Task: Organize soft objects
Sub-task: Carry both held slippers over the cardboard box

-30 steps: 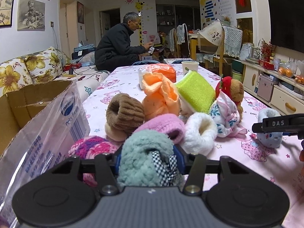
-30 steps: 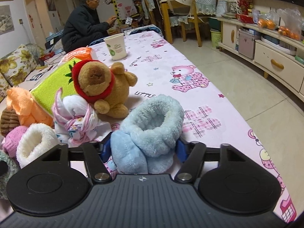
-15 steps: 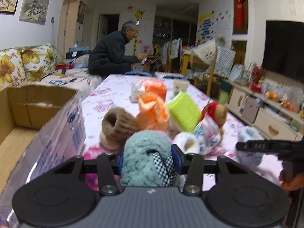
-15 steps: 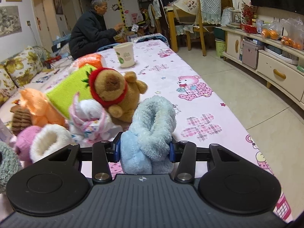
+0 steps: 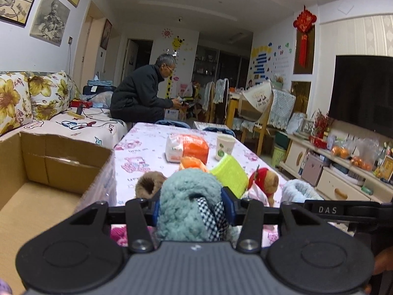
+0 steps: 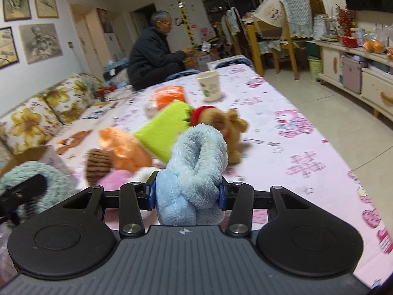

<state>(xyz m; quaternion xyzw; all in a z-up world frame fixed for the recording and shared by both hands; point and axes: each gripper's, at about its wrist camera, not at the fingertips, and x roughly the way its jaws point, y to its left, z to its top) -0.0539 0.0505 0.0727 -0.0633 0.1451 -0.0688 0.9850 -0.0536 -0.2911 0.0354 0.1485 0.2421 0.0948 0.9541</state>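
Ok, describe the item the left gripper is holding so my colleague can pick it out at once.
Start at the pink cartoon tablecloth beside the cardboard box. Above its near end, the left gripper squeezes a fluffy teal slipper. Unlike the light blue slipper in the right gripper, it has a black-and-white checked patch.

box (image 5: 61, 169): left and near sides cut by frame edge | teal slipper (image 5: 189, 204): lower part hidden behind gripper body | pink slipper (image 6: 118, 179): mostly hidden | bear (image 6: 221, 125): motion-blurred, partly behind blue slipper (image 6: 194, 172)
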